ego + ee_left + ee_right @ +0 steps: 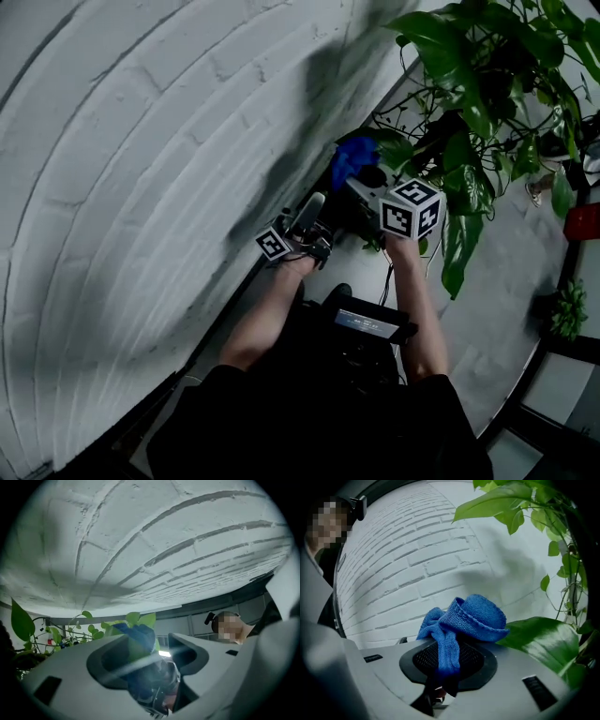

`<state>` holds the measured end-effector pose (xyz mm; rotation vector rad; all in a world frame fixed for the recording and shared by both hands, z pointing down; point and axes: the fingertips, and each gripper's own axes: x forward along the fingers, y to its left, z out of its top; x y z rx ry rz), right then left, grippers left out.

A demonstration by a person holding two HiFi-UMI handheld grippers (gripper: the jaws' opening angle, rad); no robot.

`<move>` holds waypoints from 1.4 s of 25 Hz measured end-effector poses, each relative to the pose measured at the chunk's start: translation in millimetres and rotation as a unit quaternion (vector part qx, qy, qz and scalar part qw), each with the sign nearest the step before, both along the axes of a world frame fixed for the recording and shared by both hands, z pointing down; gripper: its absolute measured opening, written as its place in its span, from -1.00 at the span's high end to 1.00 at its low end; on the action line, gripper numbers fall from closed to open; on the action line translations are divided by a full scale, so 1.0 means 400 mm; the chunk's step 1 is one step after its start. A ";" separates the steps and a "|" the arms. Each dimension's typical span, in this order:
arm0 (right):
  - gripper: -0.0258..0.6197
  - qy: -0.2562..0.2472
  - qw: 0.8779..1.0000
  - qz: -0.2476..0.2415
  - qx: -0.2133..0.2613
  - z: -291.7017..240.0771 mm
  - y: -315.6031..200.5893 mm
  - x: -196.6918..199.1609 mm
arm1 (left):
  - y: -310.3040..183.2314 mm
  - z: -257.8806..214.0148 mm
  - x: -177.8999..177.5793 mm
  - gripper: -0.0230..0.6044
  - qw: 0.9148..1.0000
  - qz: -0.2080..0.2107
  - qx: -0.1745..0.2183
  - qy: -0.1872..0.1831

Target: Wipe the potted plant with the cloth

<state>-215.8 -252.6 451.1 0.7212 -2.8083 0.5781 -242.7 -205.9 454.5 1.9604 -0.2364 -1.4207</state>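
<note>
The potted plant (pixel 469 94) fills the upper right of the head view with large green leaves on trailing stems. My right gripper (pixel 364 178) is shut on the blue knitted cloth (pixel 349 161), just beside the lowest leaves. In the right gripper view the cloth (pixel 464 618) bunches over the closed jaws (pixel 447 663), and a big glossy leaf (pixel 543 641) lies right next to it. My left gripper (pixel 311 208) is to the left, tilted upward. Its jaws (pixel 150 644) stand apart. A green leaf (pixel 133 644) and the cloth (pixel 140 632) show in the gap; I cannot tell whether the pads touch them.
A white brick wall (pixel 141 141) runs close along the left. A red pot (pixel 583 222) and a small green plant (pixel 567 309) stand on the grey floor (pixel 497 309) at the right. A dark device (pixel 370 325) hangs at the person's chest.
</note>
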 end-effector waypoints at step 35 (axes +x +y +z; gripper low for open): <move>0.59 -0.339 0.899 0.272 0.055 -0.230 0.495 0.613 | 0.305 -0.145 0.201 0.02 0.984 0.121 -0.020 -0.129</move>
